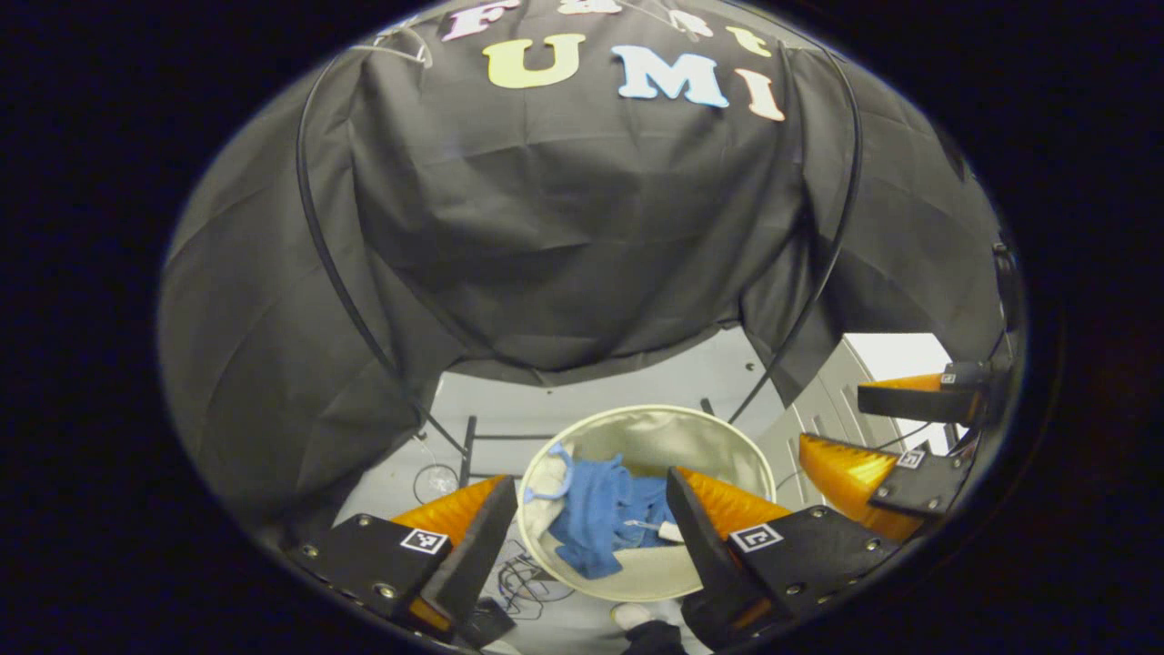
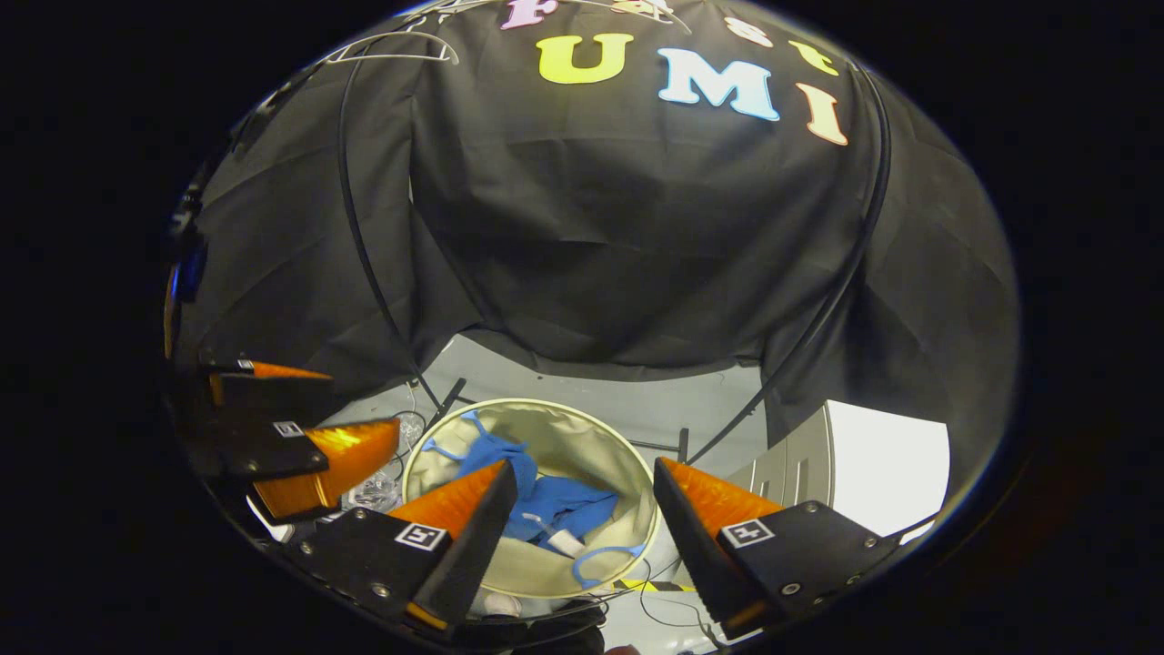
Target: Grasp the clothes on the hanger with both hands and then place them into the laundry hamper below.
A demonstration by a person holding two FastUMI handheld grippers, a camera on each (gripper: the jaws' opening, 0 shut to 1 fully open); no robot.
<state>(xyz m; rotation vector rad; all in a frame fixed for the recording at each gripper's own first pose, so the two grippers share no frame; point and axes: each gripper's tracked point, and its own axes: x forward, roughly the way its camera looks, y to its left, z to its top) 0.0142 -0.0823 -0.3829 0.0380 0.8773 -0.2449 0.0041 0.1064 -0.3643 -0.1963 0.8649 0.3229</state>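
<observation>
Lying crumpled in the round, pale fabric laundry hamper (image 1: 759, 455) at lower centre, the soft blue clothes (image 1: 600, 514) sit below both wide-open, empty grippers, left gripper (image 1: 587, 491) and right gripper (image 2: 582, 478).
</observation>
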